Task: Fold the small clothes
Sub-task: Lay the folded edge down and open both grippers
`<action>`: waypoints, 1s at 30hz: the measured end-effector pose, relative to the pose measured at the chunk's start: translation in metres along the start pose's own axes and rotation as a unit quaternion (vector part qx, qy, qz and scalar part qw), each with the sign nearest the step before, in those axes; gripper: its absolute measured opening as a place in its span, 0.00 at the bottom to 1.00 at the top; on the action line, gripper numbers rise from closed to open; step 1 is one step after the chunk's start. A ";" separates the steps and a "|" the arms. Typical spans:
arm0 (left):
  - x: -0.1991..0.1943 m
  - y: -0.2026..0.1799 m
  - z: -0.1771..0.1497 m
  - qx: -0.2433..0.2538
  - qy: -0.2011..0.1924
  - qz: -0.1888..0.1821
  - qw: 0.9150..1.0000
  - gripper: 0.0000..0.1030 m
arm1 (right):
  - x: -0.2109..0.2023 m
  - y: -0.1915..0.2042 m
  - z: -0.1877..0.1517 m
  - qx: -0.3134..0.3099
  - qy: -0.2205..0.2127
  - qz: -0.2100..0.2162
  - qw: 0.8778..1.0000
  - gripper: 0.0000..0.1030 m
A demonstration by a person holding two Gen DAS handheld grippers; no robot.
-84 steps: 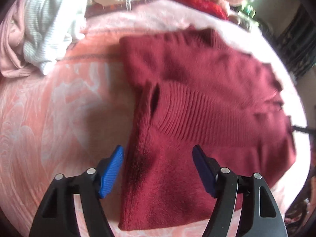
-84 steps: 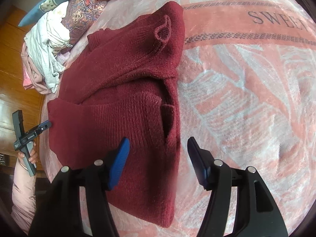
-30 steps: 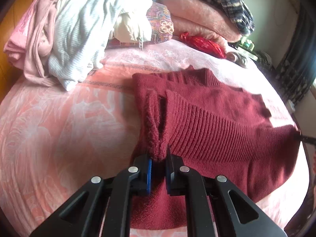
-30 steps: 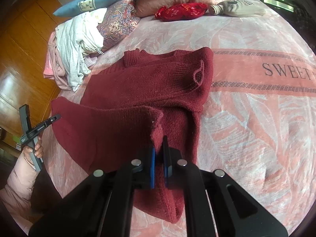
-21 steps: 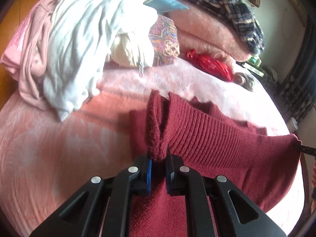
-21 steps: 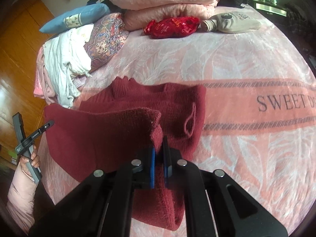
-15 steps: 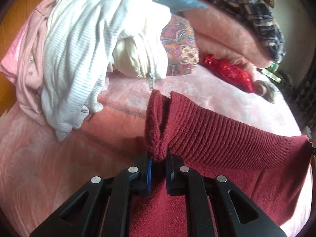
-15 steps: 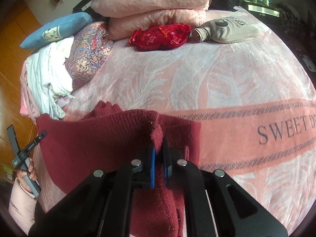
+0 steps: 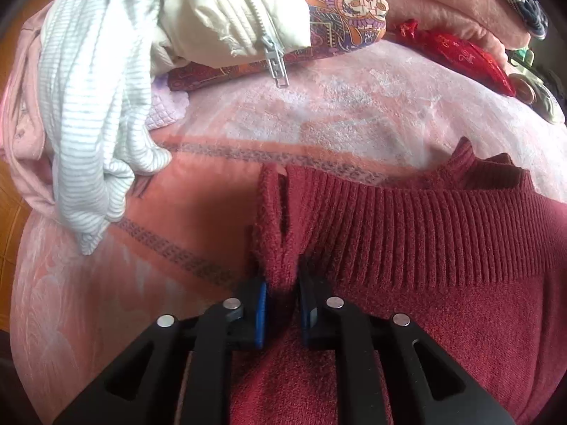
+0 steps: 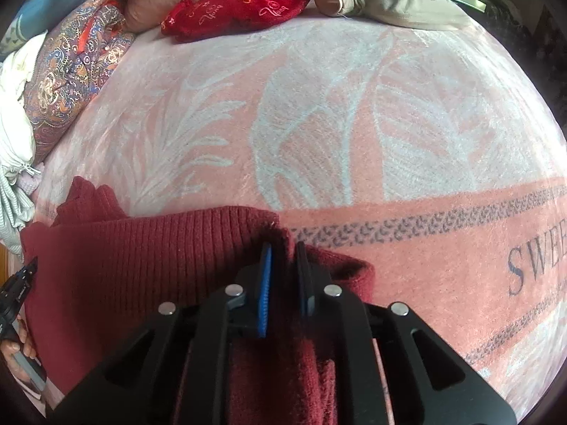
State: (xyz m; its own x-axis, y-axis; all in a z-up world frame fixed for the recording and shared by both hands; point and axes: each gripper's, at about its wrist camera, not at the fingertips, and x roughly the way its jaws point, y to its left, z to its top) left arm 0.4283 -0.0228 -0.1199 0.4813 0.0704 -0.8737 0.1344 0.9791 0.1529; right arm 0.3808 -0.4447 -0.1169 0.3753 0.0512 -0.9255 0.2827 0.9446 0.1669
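Both tongs you hold are clamped on the maroon sweater (image 9: 443, 283): left gripper (image 9: 281, 304) pinches one ribbed hem corner, right gripper (image 10: 283, 283) the other. That hem lies near the sweater's collar, apparently folded over, on the pink blanket (image 10: 354, 124).

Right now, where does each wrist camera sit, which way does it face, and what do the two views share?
Left wrist: sits behind the left gripper, facing the clothes pile across the blanket; only its own fingers show.
Right wrist: sits behind the right gripper, facing the red pouch; the person's hand shows at the left edge.
Shared: the maroon sweater, the blanket, the patterned pillow.
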 end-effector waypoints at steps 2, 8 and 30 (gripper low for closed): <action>-0.009 0.009 0.003 -0.008 0.005 -0.012 1.000 0.24 | -0.015 -0.001 -0.004 -0.003 -0.005 0.002 1.000 0.18; -0.067 0.046 -0.038 -0.019 0.001 -0.085 0.996 0.71 | -0.091 -0.014 -0.058 -0.044 -0.013 0.016 0.999 0.55; -0.053 0.053 -0.143 -0.046 0.096 -0.129 0.986 0.62 | -0.057 -0.047 -0.178 0.043 0.119 0.129 0.983 0.29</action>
State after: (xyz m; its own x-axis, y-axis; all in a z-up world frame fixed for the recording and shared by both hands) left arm 0.2862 0.0523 -0.1312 0.2668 -0.1561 -0.9510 0.1479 0.9817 -0.1196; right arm 0.1884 -0.4343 -0.1322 0.2290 0.3696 -0.9005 0.2836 0.8596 0.4250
